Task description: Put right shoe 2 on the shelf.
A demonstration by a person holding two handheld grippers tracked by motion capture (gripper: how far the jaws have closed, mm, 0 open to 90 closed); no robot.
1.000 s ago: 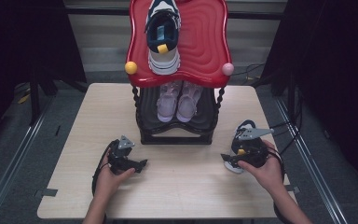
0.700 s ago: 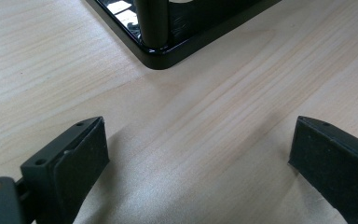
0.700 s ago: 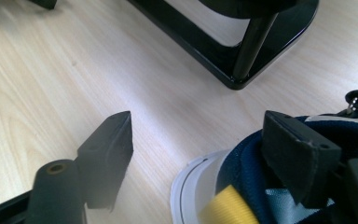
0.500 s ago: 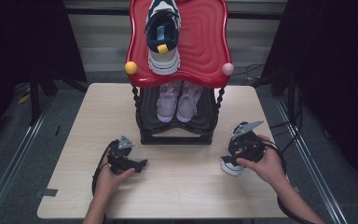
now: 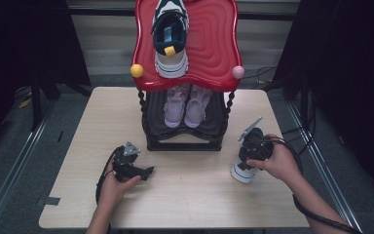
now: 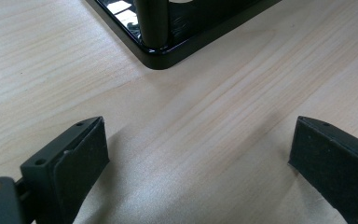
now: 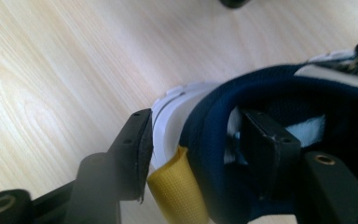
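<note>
The right tongs [image 7: 191, 149] have just been closing on the navy sneaker's [image 7: 279, 93] heel (left tongs [image 6: 200, 154] apart).

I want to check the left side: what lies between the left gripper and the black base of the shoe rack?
Bare wood. In the left gripper view, the table is bare from the open left gripper to the rack base.

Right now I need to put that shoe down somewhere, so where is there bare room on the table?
The pale wooden table is bare left of the black two-tier shoe rack, and along the front between the left gripper and the navy-and-white sneaker held by the right gripper. The rack's lower shelf is crowded with pink shoes.
</note>
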